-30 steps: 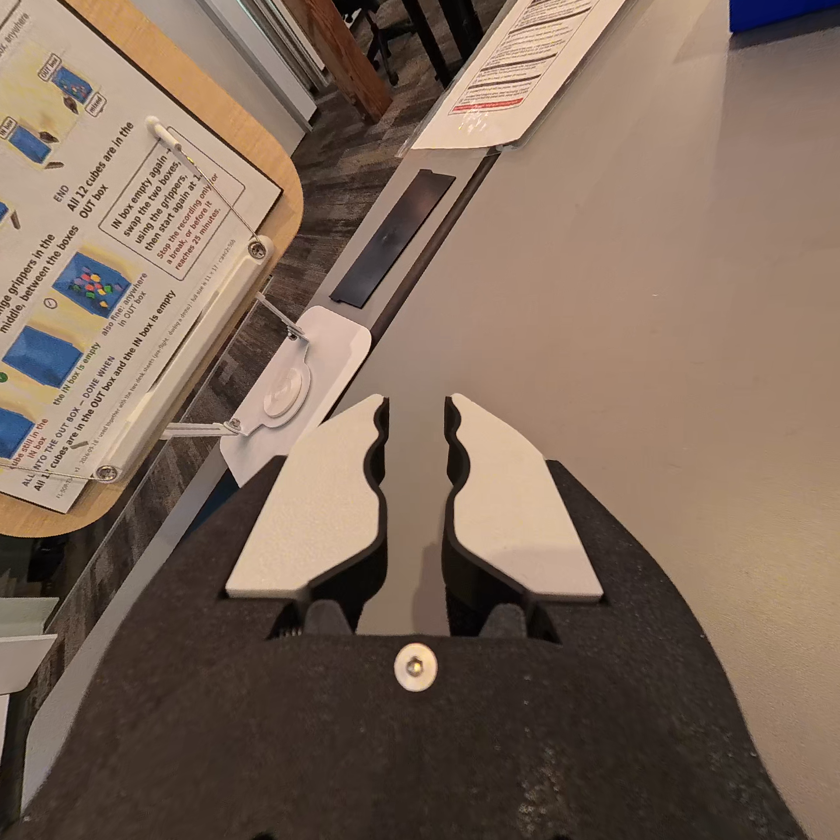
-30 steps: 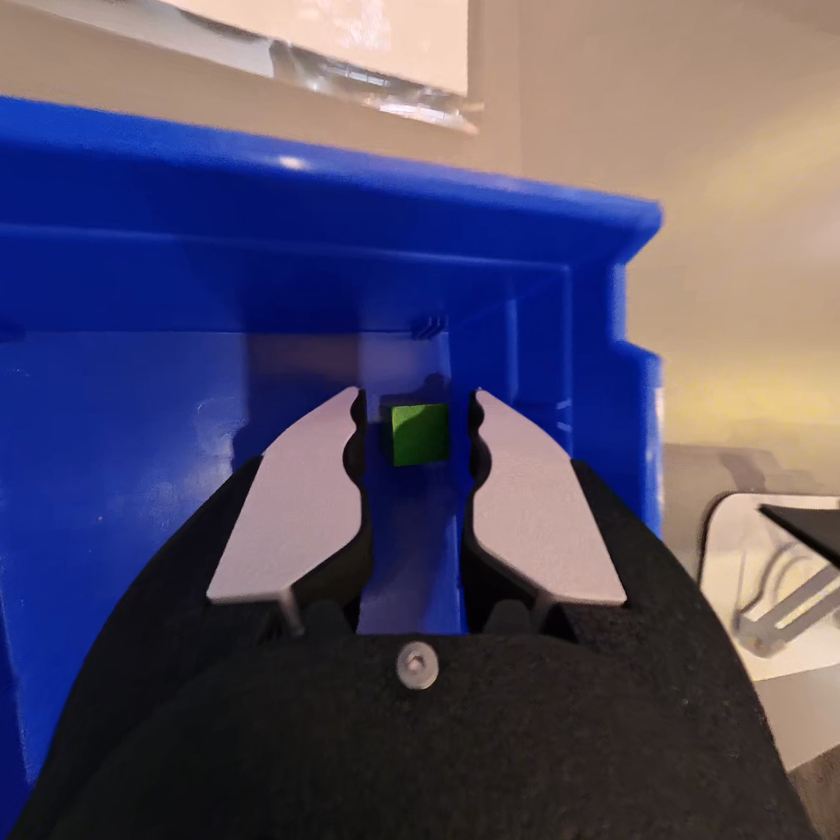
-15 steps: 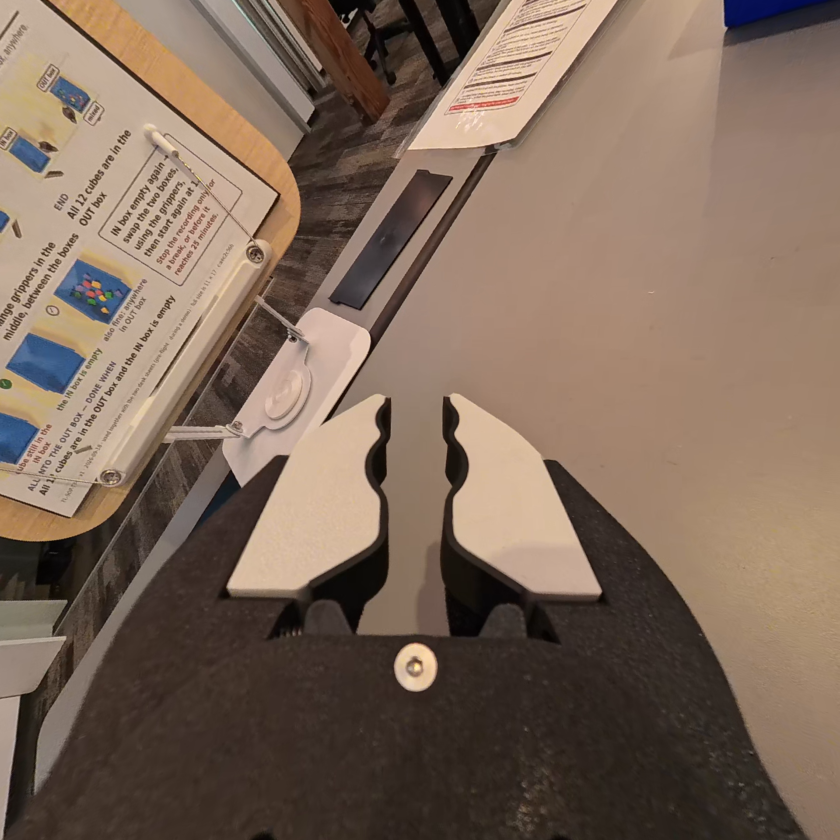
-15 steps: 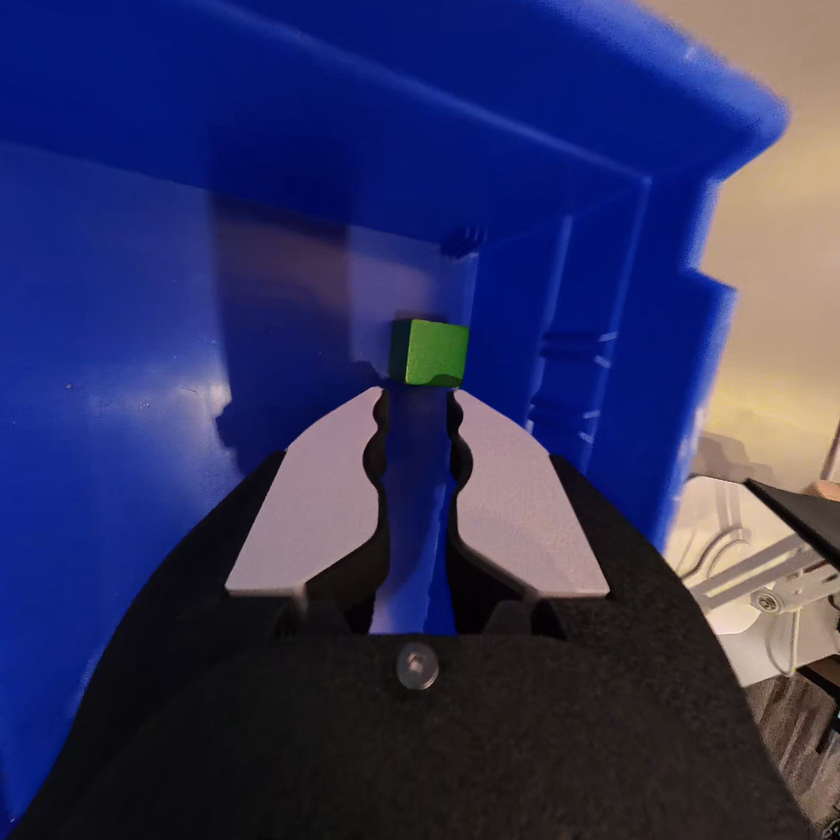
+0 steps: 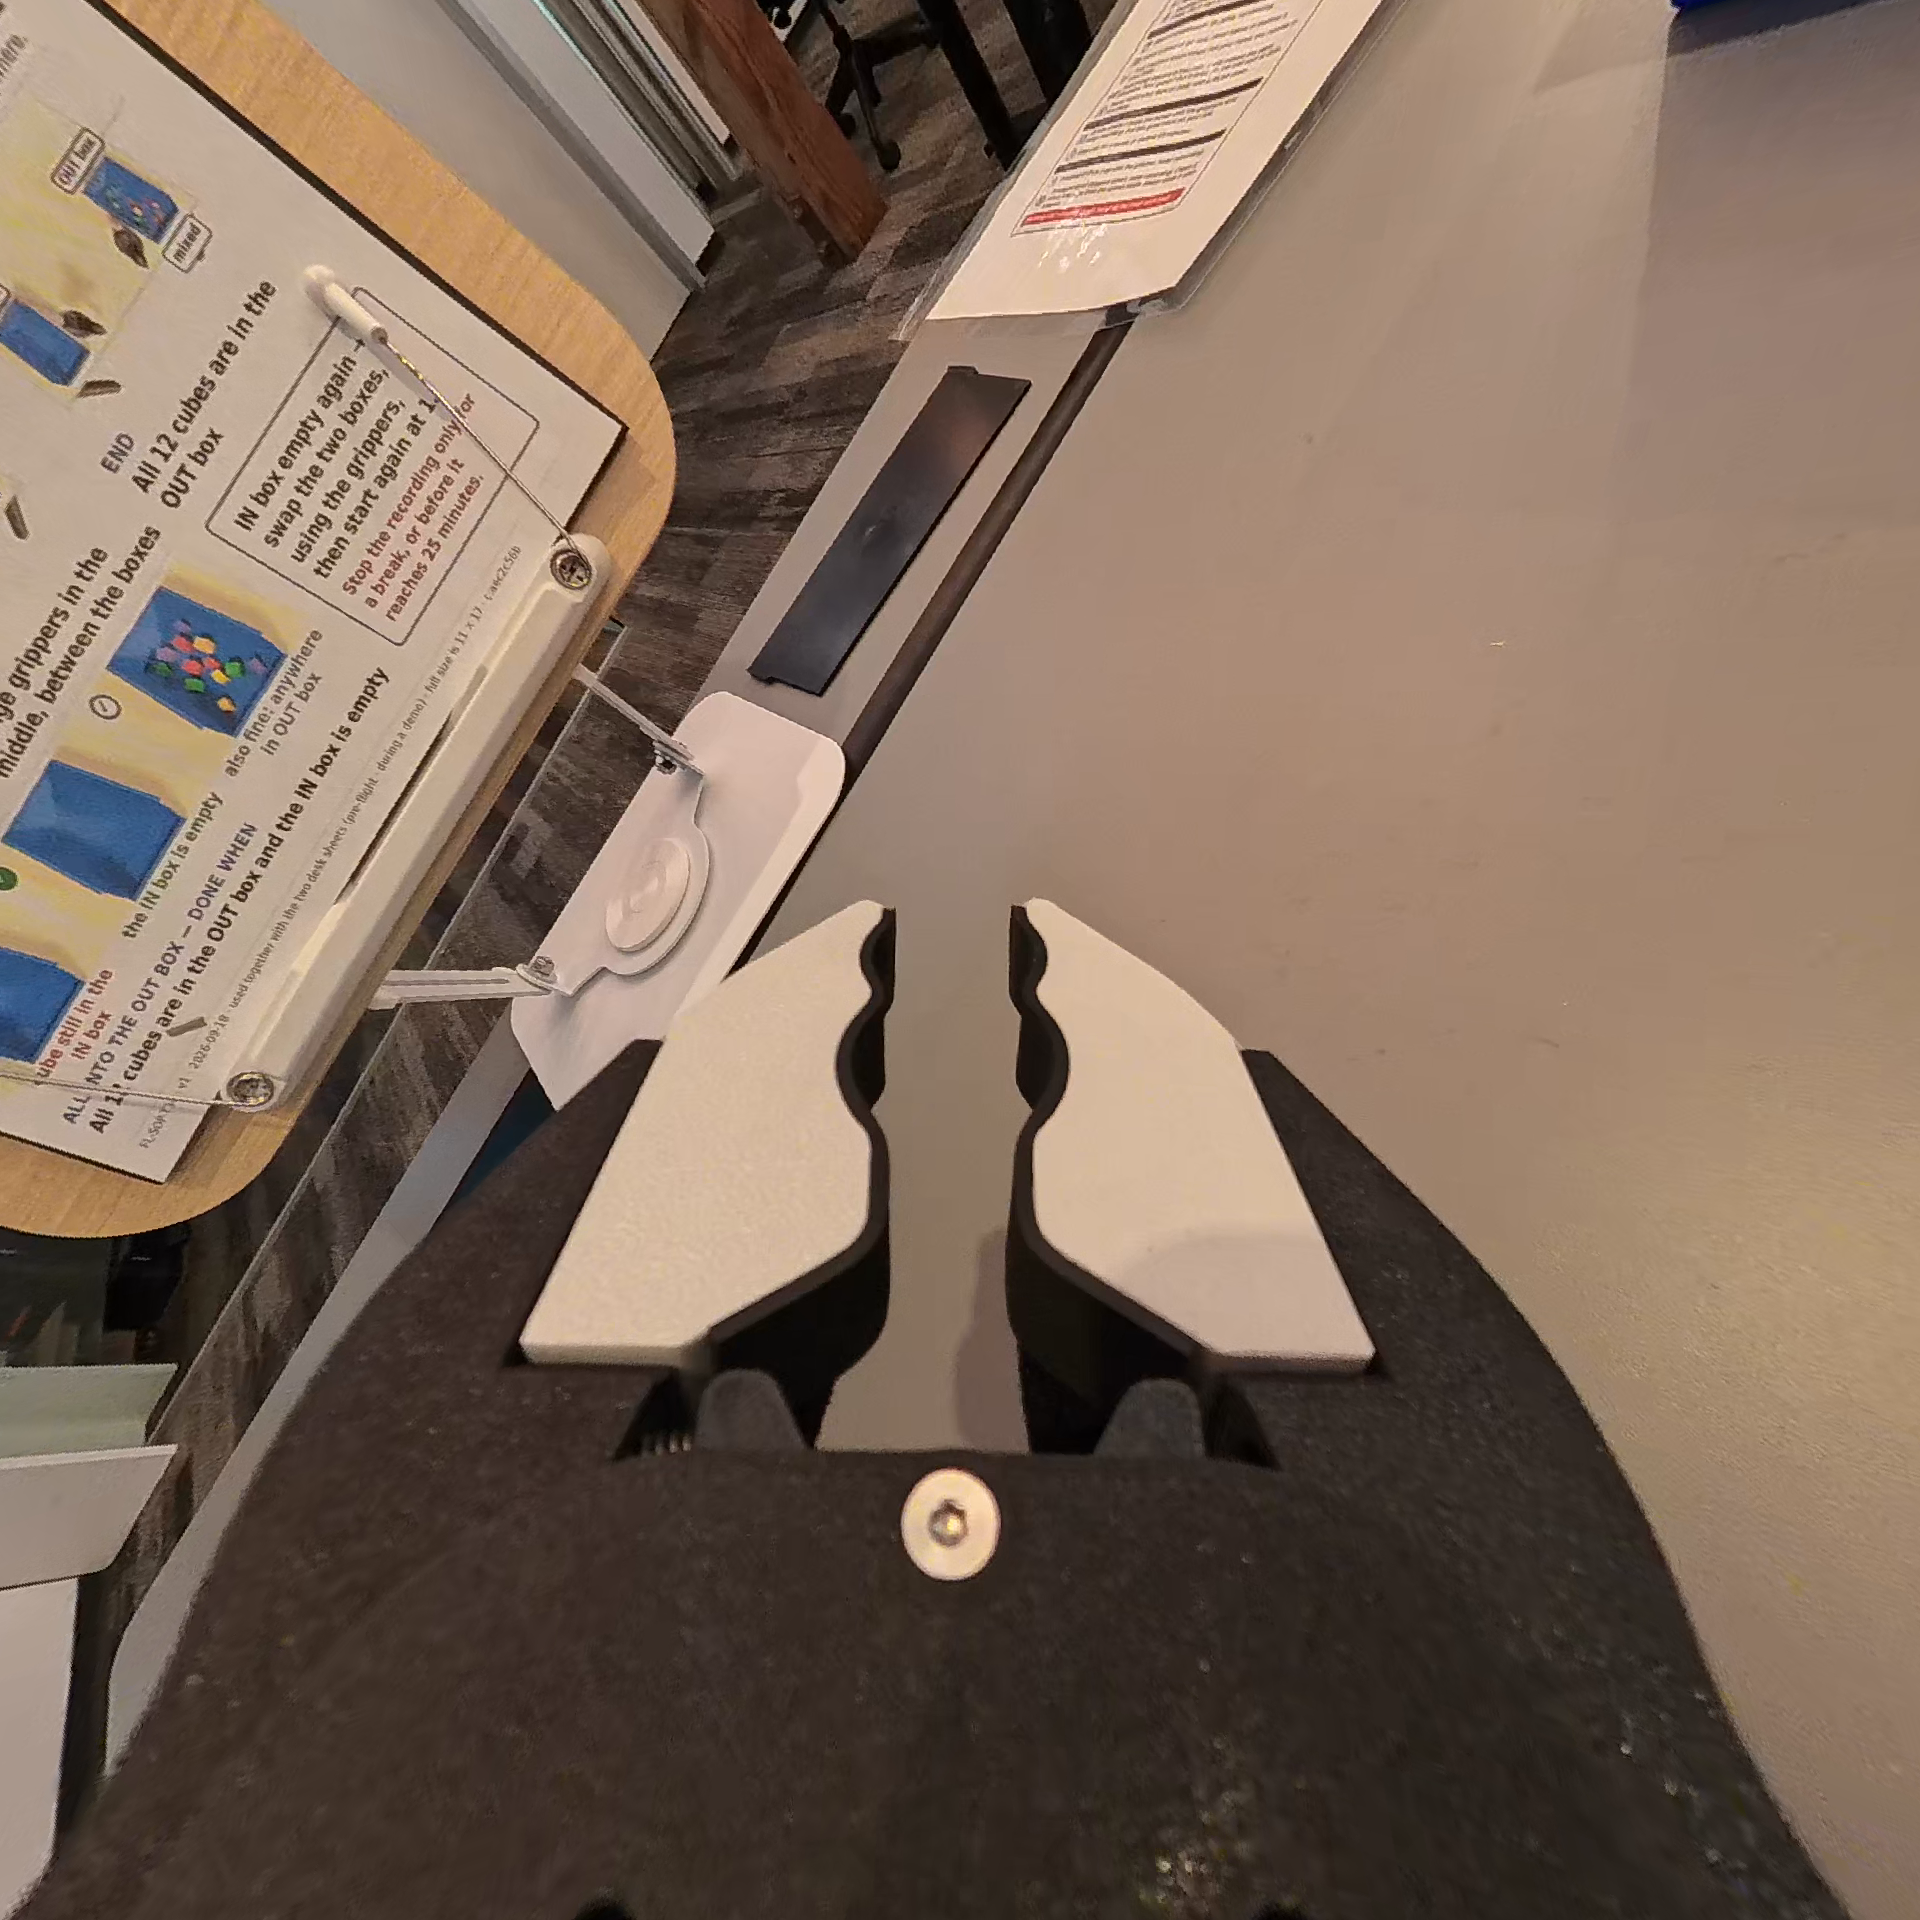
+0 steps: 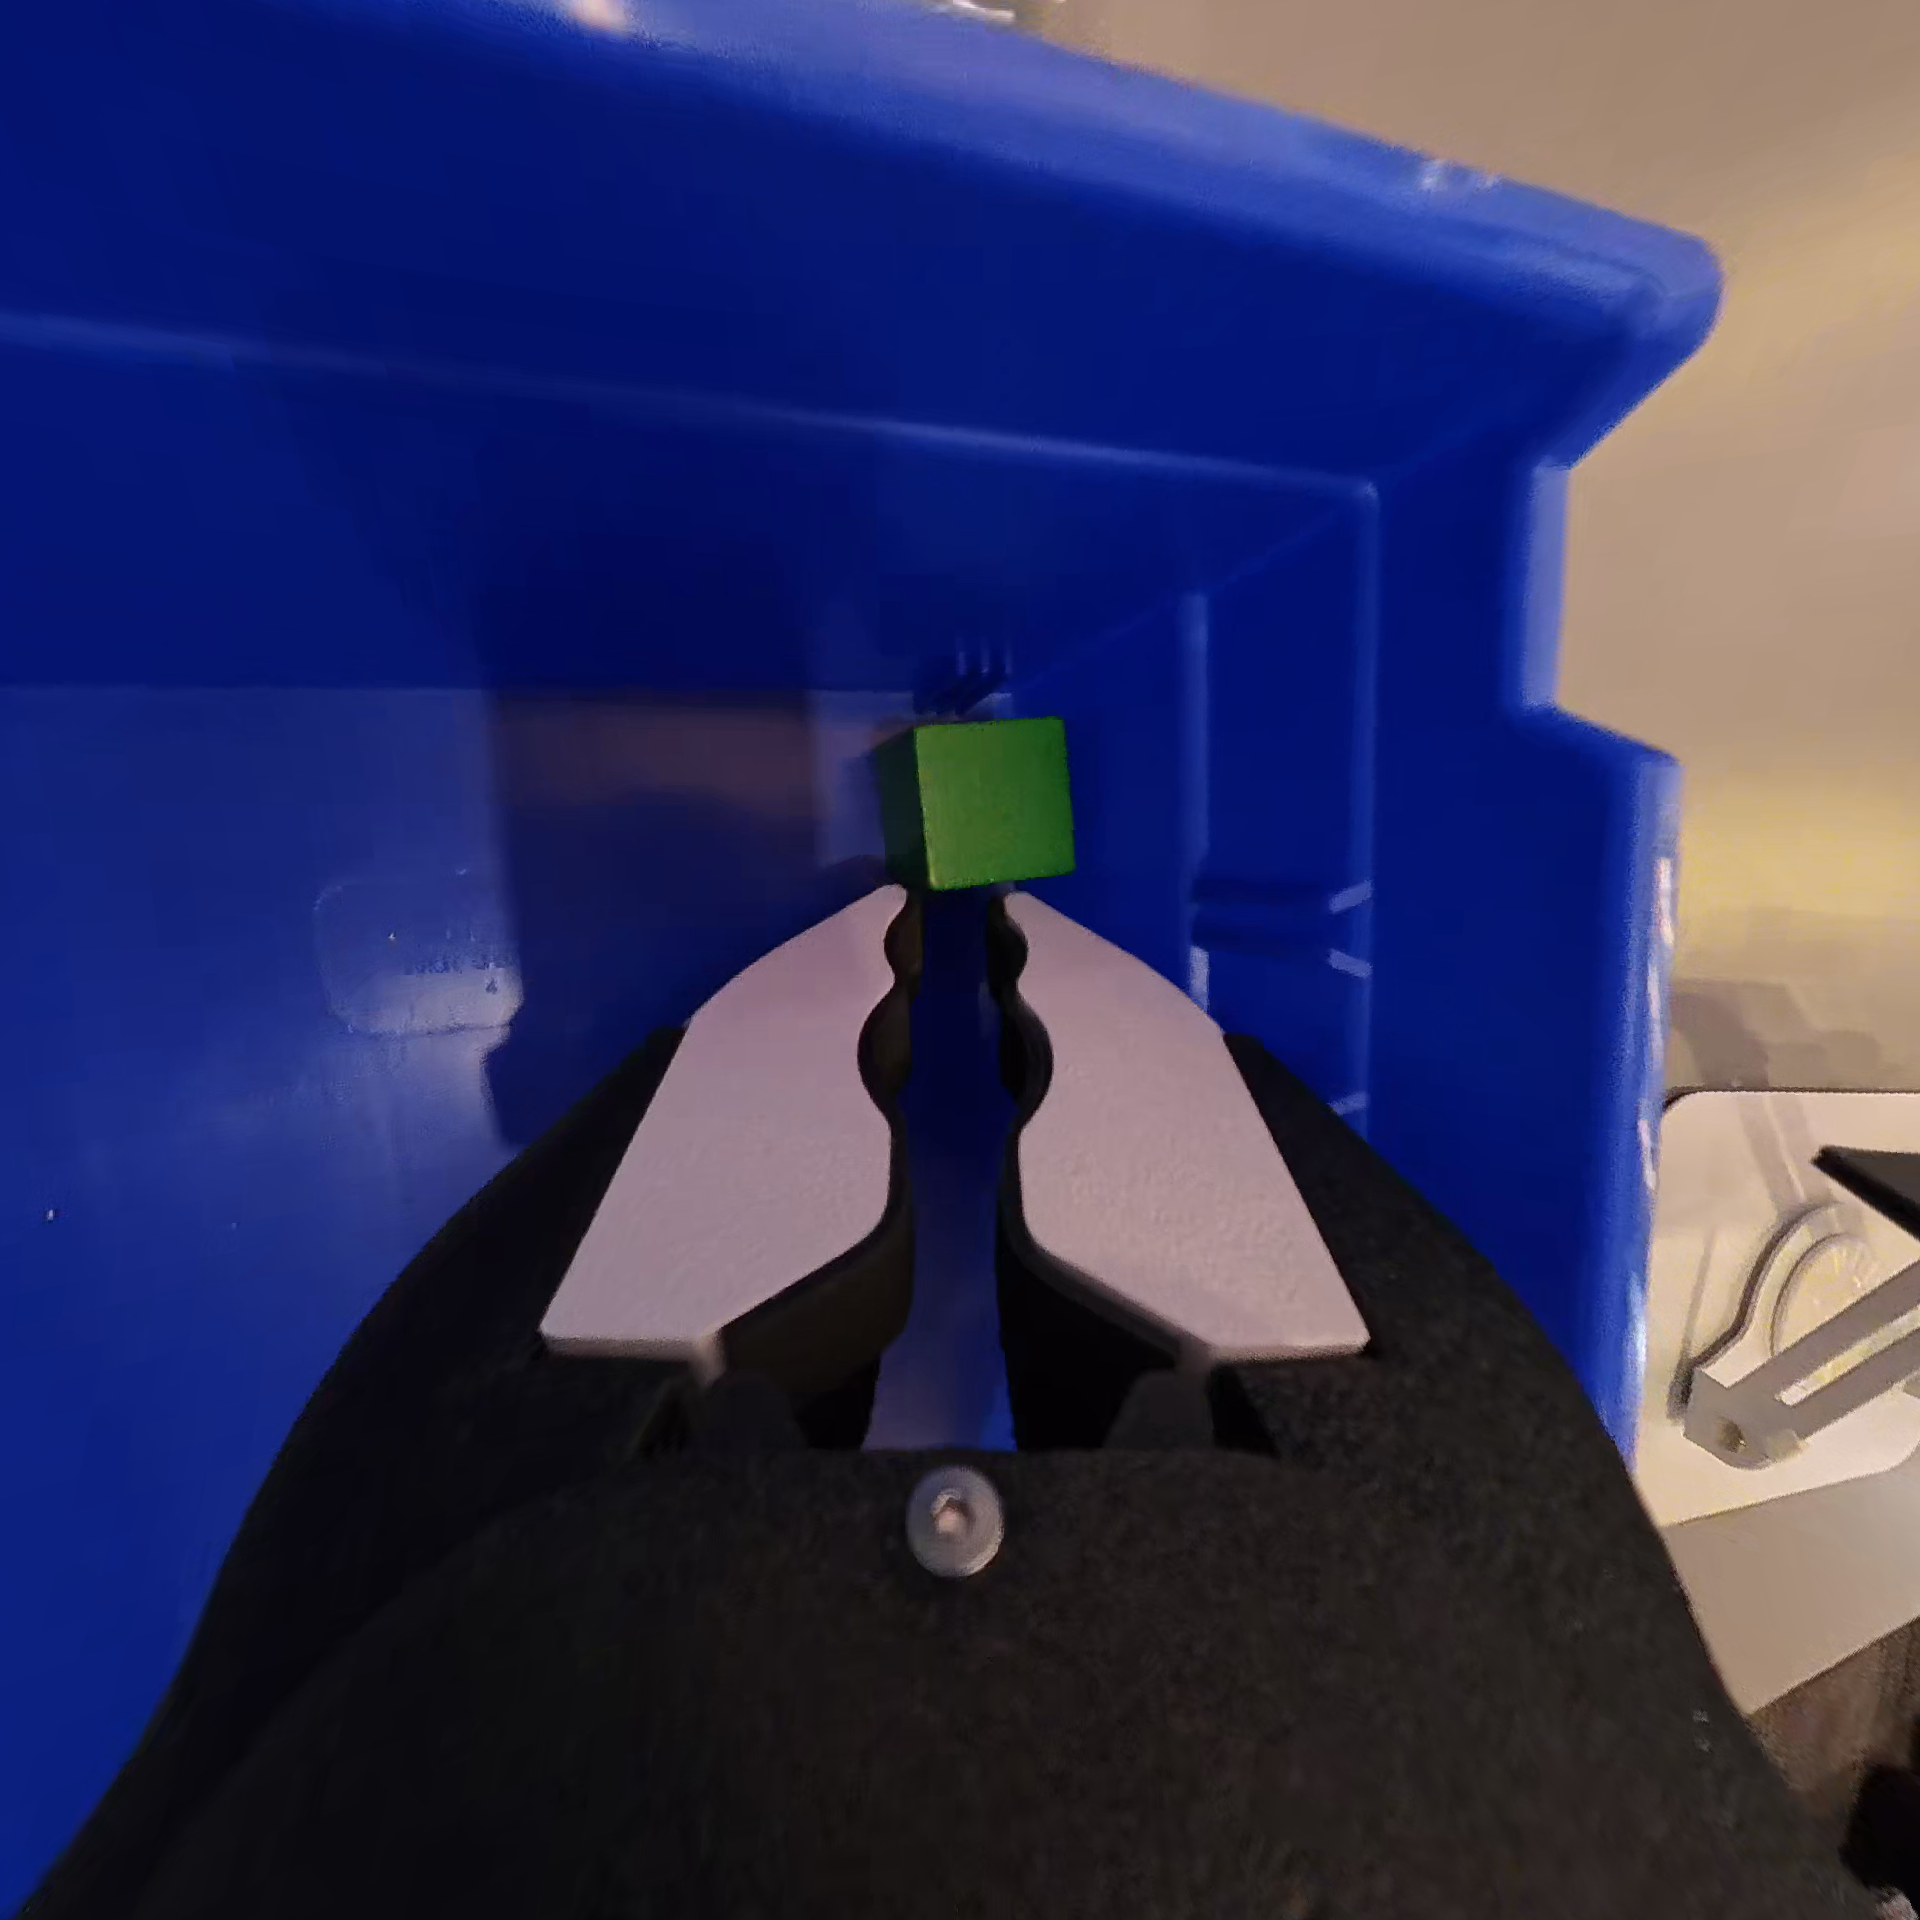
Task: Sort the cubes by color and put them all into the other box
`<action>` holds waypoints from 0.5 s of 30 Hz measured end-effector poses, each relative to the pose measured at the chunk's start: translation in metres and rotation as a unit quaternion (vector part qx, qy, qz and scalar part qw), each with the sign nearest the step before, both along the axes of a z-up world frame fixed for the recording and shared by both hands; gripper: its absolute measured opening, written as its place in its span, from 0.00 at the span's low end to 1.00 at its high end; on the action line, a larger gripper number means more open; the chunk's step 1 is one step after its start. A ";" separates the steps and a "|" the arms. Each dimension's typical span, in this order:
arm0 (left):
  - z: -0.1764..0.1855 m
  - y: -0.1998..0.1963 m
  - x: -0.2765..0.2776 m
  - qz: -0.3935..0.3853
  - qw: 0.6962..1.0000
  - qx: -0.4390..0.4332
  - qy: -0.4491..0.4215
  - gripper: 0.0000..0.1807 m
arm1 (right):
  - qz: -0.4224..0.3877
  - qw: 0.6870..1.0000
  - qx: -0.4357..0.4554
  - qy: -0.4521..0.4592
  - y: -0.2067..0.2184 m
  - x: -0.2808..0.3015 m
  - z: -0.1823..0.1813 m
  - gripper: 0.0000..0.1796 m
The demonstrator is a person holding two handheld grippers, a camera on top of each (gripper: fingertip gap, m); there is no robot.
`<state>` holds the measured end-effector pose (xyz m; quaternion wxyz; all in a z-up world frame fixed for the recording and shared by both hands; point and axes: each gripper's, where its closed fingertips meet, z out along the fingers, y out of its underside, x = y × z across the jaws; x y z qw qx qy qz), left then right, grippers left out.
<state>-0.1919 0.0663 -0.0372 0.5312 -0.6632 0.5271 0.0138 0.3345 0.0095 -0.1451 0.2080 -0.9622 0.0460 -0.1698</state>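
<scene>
A green cube [image 6: 977, 800] lies on the floor of the blue box [image 6: 416, 416], near its far right corner. My right gripper [image 6: 945, 909] is inside the box, its tips just short of the cube and not around it. The jaws stand only a narrow gap apart and hold nothing. My left gripper [image 5: 951, 920] hovers over the bare grey table [image 5: 1455, 727], slightly open and empty. No other cubes show in either view, and the other box is out of view.
A wooden board with an instruction sheet [image 5: 260, 623] stands on a white stand base [image 5: 707, 862] at the table's left edge. A laminated sheet [image 5: 1143, 156] and a black strip [image 5: 894, 520] lie farther along that edge. Another white stand base [image 6: 1787, 1299] sits right of the box.
My right gripper's jaws were open around the green cube. It has since drawn back, leaving the cube on the box floor, and its jaws have narrowed. The left gripper has barely moved.
</scene>
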 end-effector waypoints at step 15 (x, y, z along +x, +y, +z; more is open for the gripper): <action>0.004 -0.001 0.000 0.000 1.000 0.002 -0.001 0.11 | 0.029 0.983 0.171 -0.057 0.005 -0.057 0.112 0.12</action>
